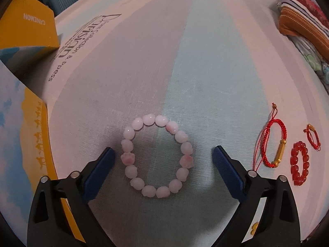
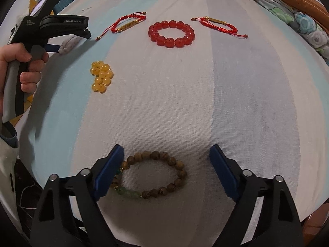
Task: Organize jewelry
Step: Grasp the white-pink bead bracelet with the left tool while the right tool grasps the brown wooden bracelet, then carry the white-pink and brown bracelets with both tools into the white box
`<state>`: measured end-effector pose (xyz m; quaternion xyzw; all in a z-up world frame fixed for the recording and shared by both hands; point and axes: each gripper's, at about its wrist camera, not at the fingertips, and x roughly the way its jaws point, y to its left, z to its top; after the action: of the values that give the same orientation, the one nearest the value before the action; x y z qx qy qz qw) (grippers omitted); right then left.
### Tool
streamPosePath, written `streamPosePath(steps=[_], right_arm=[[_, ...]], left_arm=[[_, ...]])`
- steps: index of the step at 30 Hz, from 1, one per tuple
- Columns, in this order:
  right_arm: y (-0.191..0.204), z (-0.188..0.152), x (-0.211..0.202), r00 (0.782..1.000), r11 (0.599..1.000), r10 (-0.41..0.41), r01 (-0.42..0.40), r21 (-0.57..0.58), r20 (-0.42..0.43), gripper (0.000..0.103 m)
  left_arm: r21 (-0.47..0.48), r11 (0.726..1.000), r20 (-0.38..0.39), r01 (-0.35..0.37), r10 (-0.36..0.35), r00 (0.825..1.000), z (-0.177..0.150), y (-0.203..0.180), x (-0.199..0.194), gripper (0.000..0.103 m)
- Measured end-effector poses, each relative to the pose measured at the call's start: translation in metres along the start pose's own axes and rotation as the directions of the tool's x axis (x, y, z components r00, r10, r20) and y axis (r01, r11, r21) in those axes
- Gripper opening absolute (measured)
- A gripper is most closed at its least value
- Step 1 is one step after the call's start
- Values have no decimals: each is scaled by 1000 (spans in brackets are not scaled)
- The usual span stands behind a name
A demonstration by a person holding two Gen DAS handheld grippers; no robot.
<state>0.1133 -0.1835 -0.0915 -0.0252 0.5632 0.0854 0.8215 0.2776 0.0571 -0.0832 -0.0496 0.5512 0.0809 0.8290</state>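
Two grippers are shown spread wide over a striped cloth (image 2: 185,107), neither one gripping anything. Nearest in the right wrist view, the right gripper (image 2: 166,160) is held with its blue pads far apart, and a brown wooden bead bracelet (image 2: 153,176) with a short run of green beads is seen lying flat between them; its left edge is partly hidden behind the left pad, so contact there cannot be told, while the right pad is well apart from it. In the left wrist view, the left gripper (image 1: 163,160) is likewise held wide, and a pale pink bead bracelet (image 1: 157,157) is laid flat as an open ring between its pads, just beside the left pad and clear of the right one. Farther out in the right wrist view, a bunched yellow bead bracelet (image 2: 101,76) is seen on the left of the cloth. At the far side a row is formed by a red cord bracelet with a gold tube (image 2: 127,24), a red bead bracelet (image 2: 171,33) and a second red cord bracelet (image 2: 219,25), each apart from its neighbours. The same three red pieces are seen at the right of the left wrist view. At the far left of the right wrist view the left gripper's black body is held in a hand (image 2: 24,65). A yellow box (image 1: 26,26) is seen at the far left of the left wrist view.
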Motion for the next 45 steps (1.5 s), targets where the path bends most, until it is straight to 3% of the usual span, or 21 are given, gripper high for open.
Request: streamPosePath(steps=[10, 15, 19, 20, 21, 23, 45], right_arm=[[-3, 1, -2, 1000, 1000, -24, 24, 9, 3, 46], [-5, 3, -2, 999, 999, -35, 35, 11, 4, 33], [-6, 3, -3, 999, 999, -48, 48, 13, 7, 15], [-8, 3, -3, 999, 999, -51, 51, 14, 8, 11], [-9, 3, -4, 999, 998, -53, 53, 17, 9, 9], [-11, 4, -4, 999, 998, -52, 51, 25, 11, 7], [-12, 2, -27, 991, 998, -19, 11, 61, 135, 7]], left_arm=[[-6, 1000, -11, -30, 30, 999, -2, 5, 0, 70], [-9, 1000, -13, -24, 24, 1000, -6, 3, -6, 53], [-18, 1000, -7, -10, 10, 1000, -8, 3, -10, 43], [-17, 1000, -8, -7, 7, 1000, -8, 3, -11, 36], [-19, 1000, -8, -5, 5, 1000, -8, 4, -11, 28], [-21, 1000, -7, 1, -1, 1000, -8, 4, -13, 22], [-28, 998, 51, 62, -61, 997, -10, 8, -42, 20]])
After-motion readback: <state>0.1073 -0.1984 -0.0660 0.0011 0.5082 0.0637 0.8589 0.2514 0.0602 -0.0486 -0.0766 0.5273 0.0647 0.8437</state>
